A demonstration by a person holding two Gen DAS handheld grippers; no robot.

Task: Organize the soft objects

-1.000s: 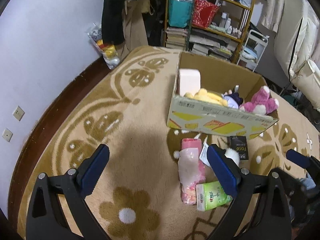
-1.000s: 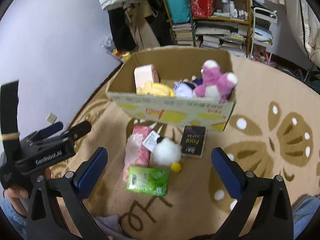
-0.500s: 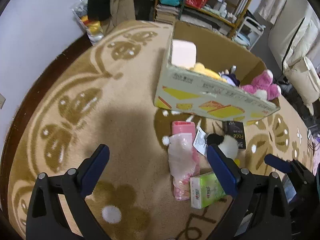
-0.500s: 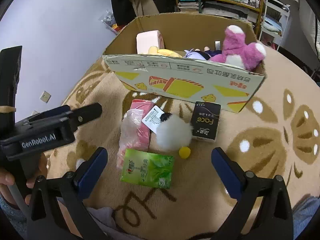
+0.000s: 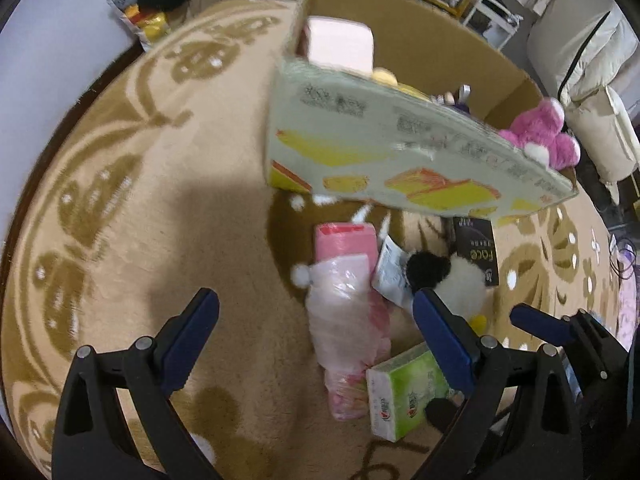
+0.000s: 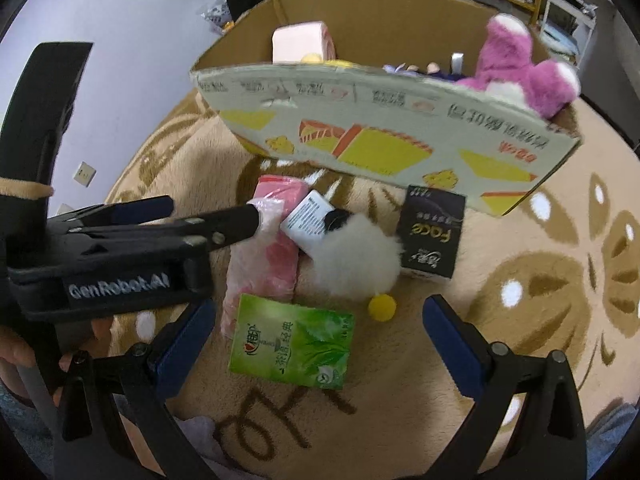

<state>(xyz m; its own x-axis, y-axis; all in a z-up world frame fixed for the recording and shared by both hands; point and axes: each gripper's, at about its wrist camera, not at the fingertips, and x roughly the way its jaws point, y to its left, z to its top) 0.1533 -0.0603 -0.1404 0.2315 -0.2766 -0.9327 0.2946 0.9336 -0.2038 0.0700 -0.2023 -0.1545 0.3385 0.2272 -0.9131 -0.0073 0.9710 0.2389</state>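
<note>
The right gripper stood wide apart, empty, over the carpet. Between its fingers lay a green tissue pack, nearer the left finger. Just beyond lay a white fluffy toy, a pink plastic-wrapped pack and a black pack. Farther ahead stood a cardboard box holding a pink plush. The left gripper reached in from the left, its tip at the pink pack.

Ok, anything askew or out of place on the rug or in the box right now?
Mostly loose items. The pink plastic-wrapped pack, green tissue pack, white fluffy plush and black Face packet lie jumbled on the rug in front of the cardboard box. The pink plush bear slumps over the box's rim.
</note>
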